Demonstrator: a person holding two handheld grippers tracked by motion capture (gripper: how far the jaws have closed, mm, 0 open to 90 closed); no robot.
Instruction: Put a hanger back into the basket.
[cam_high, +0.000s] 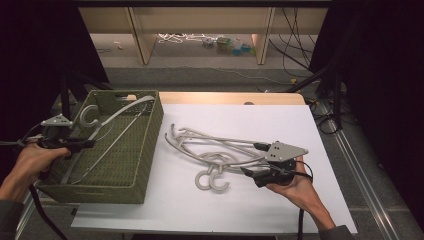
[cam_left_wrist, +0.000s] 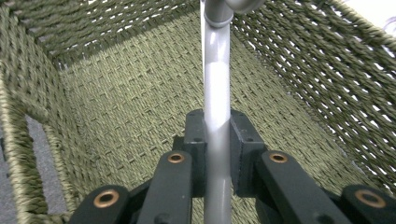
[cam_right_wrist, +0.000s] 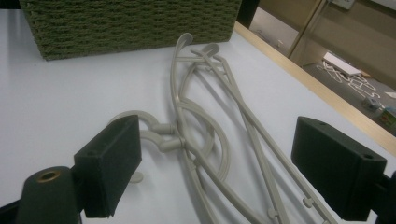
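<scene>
At the left of the white table (cam_high: 310, 125), a green woven basket (cam_high: 145, 165) holds one grey plastic hanger (cam_high: 120, 112), its hook (cam_high: 89, 116) at the far left corner and its arm leaning on the far rim. Left gripper (cam_left_wrist: 217, 154): jaws closed onto the hanger's lower bar (cam_left_wrist: 217, 93), which runs straight up between the pads, pinched firmly on both sides above the basket floor. Right gripper (cam_right_wrist: 217, 168): jaws spread wide and holding nothing, poised just short of the loose pile of hangers (cam_right_wrist: 219, 140) lying flat on the table right of the basket, well apart from it (two or three, tangled; the exact count cannot be told). Their hooks (cam_high: 212, 181) point toward the near edge, close to the right hand (cam_high: 295, 187).

Handling, as a judgement: these hangers look light, rigid and smooth, so they should lift with little force but may pivot or slip in a narrow pinch, and the interlocked arms may drag a neighbour along. A grip on a straight section of bar or on the neck just below a hook, where the rod is round and free of the others, seems soundest. Thin clips on the bars look the likeliest parts to snap if forced.
</scene>
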